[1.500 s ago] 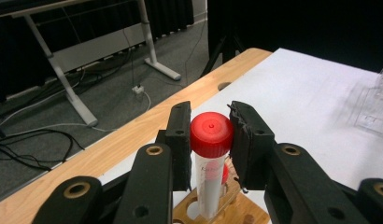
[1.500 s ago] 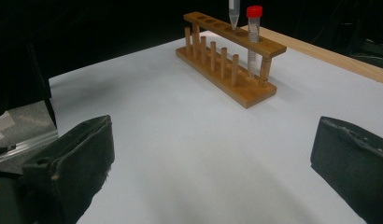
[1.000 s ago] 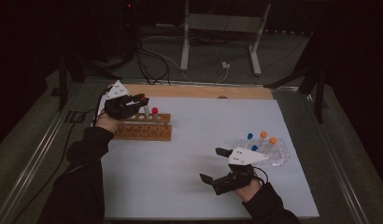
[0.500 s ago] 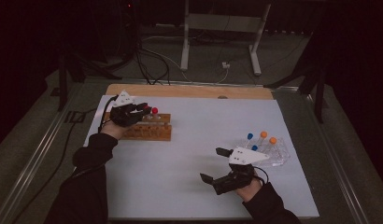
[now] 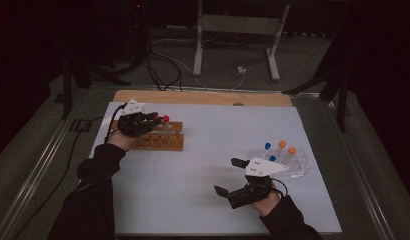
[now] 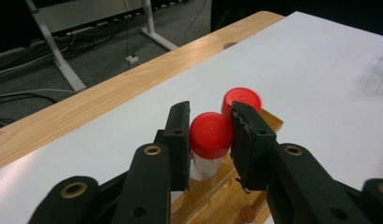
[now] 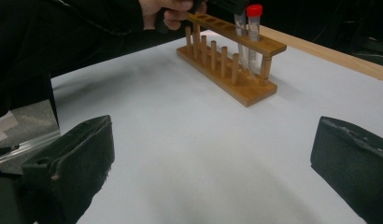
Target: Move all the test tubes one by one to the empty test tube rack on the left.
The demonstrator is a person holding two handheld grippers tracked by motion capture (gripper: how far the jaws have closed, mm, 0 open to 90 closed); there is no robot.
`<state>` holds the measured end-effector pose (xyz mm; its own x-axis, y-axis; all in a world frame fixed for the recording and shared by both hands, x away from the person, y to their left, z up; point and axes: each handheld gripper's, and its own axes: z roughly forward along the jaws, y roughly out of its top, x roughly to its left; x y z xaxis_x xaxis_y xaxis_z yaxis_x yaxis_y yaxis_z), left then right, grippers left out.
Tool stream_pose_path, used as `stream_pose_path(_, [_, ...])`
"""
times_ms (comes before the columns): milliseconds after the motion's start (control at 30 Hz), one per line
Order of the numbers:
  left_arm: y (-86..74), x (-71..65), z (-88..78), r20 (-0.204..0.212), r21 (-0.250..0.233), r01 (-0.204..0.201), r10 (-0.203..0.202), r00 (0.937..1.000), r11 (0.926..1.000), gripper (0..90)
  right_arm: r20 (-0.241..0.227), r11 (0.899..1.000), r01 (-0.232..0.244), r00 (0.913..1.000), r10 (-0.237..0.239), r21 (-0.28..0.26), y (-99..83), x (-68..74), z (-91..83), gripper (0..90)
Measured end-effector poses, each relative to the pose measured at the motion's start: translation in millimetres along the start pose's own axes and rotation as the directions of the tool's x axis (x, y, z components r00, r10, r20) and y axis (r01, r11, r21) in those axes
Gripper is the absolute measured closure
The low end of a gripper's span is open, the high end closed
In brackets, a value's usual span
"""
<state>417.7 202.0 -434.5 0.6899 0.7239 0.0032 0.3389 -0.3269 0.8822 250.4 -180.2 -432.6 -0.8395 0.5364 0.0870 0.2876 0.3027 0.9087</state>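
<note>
A wooden tube rack (image 5: 163, 142) stands at the table's back left. My left gripper (image 5: 152, 120) hovers over its right end. In the left gripper view my left gripper (image 6: 210, 117) straddles a red-capped tube (image 6: 210, 135) that stands in the rack (image 6: 217, 196). Its jaws have just been opening and sit loosely beside the cap. A second red-capped tube (image 6: 241, 98) stands just behind it. My right gripper (image 5: 229, 176) rests open and empty near the front right. The right gripper view, with the right gripper (image 7: 213, 158) wide apart, looks at the rack (image 7: 227, 70) and a red-capped tube (image 7: 253, 23).
A clear plastic bag (image 5: 298, 167) with blue-capped (image 5: 267, 146) and orange-capped tubes (image 5: 281, 144) lies at the right, just beyond my right gripper. A wooden strip (image 5: 203, 97) borders the white tabletop (image 5: 203, 150) at the back. A metal stand (image 5: 233, 30) and cables lie on the floor beyond.
My left hand has come down a little onto the rack's right end, bringing a red-capped tube into the rack. The right hand has stayed put.
</note>
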Motion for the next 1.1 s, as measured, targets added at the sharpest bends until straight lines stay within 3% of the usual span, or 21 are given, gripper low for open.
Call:
stream_pose_path(133, [7.9, -0.5, -15.1, 0.009, -0.022, 0.016, -0.016, 0.9998, 0.9996, 45.7, 0.002, 1.000, -0.005, 1.0000, 0.005, -0.012, 1.0, -1.4, -2.2, 0.0])
stream_pose_path(300, [15.4, -7.9, -35.6, 0.050, -0.050, 0.025, -0.022, 0.9985, 0.9985, 22.2, 0.016, 1.000, 0.010, 0.9998, -0.010, -0.022, 3.3, -4.6, -7.0, 0.0])
stream_pose_path(433, [16.3, -18.1, -47.2, 0.067, -0.083, 0.030, -0.025, 0.9974, 0.9961, 14.0, 0.024, 0.999, 0.027, 0.9994, -0.026, -0.039, 7.1, -8.4, -14.3, 0.0])
stream_pose_path(567, [12.7, -28.8, -56.1, 0.136, -0.120, 0.030, -0.014, 0.9907, 0.9923, 2.5, 0.044, 0.997, 0.028, 0.9987, -0.025, -0.067, 11.7, -13.9, -26.7, 0.0])
stream_pose_path(700, [7.0, -42.1, -63.0, 0.167, -0.134, 0.036, -0.014, 0.9859, 0.9903, 0.8, 0.095, 0.996, 0.027, 0.9953, -0.018, -0.090, 15.3, -22.2, -42.0, 0.0])
stream_pose_path(767, [2.9, -49.0, -66.0, 0.187, -0.135, 0.038, -0.012, 0.9823, 0.9902, 0.8, 0.129, 0.995, 0.028, 0.9915, -0.016, -0.092, 16.3, -26.4, -49.6, 0.0])
stream_pose_path(933, [-10.4, -66.6, -70.4, 0.222, -0.122, 0.028, 0.000, 0.9750, 0.9921, 0.7, 0.234, 0.995, 0.010, 0.9723, 0.013, -0.097, 17.4, -42.0, -73.0, 0.0])
stream_pose_path(1100, [-24.6, -81.5, -72.7, 0.257, -0.113, 0.026, 0.004, 0.9665, 0.9933, 0.7, 0.330, 0.996, 0.005, 0.9436, 0.026, -0.093, 12.0, -52.5, -90.1, 0.0])
